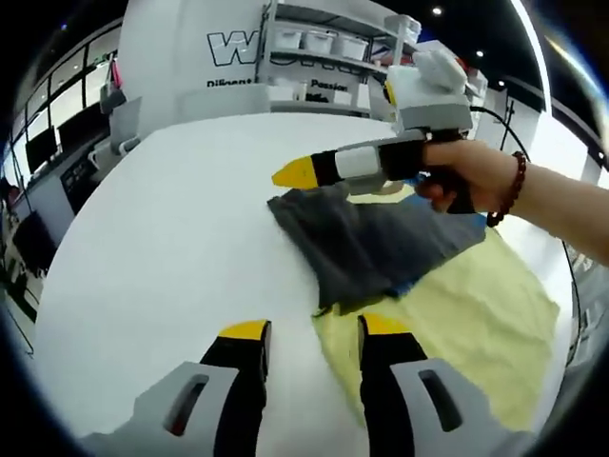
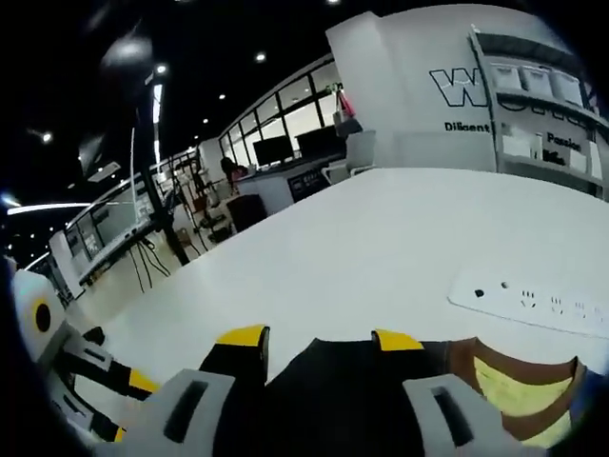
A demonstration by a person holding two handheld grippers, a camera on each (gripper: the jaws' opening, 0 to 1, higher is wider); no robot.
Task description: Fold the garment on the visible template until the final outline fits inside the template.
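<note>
the dark grey garment (image 1: 376, 243) lies bunched on the white worktop (image 1: 171, 238), part on the pale yellow template (image 1: 457, 324) and part spilling off its near edge toward the bare surface. a bit of blue shows at its lower edge.

in the left gripper view the left tongs (image 1: 314, 335) hang apart and empty above the worktop, just short of the garment's corner where it meets the template. the right tongs (image 1: 295, 173), held in a hand (image 1: 466, 176) with a bead bracelet, reach across the far edge of the garment; their yellow tips look close together there, but whether they pinch cloth i cannot tell. in the right gripper view the dark cloth sits between the spread tips, with a brown collar and a yellow patch beside it and a white power strip (image 2: 533, 303) on the worktop beyond.

the step in hand looks like gathering the overhanging side. to do it well, take the free corner low with the left tongs, pinch a single layer, and carry it over onto the template with both sides moving together, so the fold edge runs straight and nothing trails past the yellow outline.
</note>
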